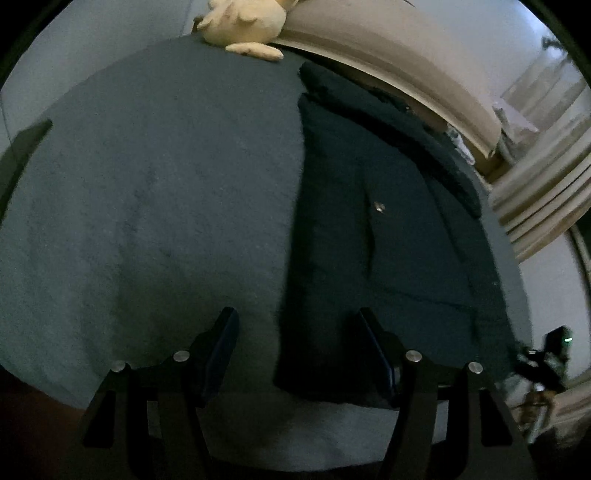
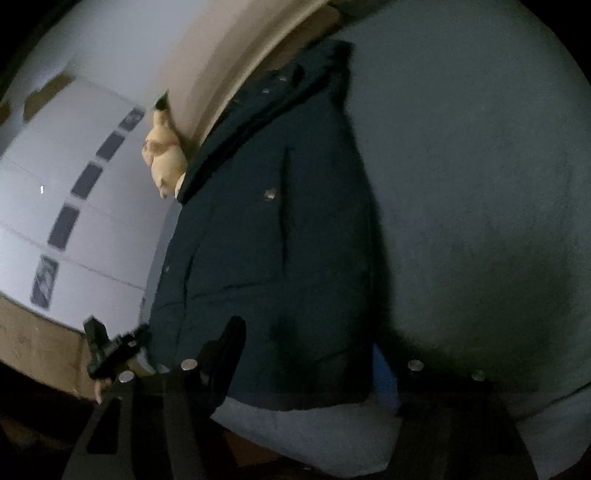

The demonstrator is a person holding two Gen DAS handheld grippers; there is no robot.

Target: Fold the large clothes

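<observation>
**Dark jacket folded on bed, both grippers at its near hem**

I see the dark jacket (image 1: 388, 229) lying folded lengthwise on the grey-blue bed cover (image 1: 147, 184), collar toward the headboard (image 1: 388, 62), beside a plush toy (image 1: 243, 26). My left gripper (image 1: 299, 354) hovers with jaws apart, empty. My right gripper (image 2: 310, 365) straddles the hem; whether its pads press I cannot tell.

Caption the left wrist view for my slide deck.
Open left gripper over the hem of a dark jacket lying on a blue bed.
</observation>
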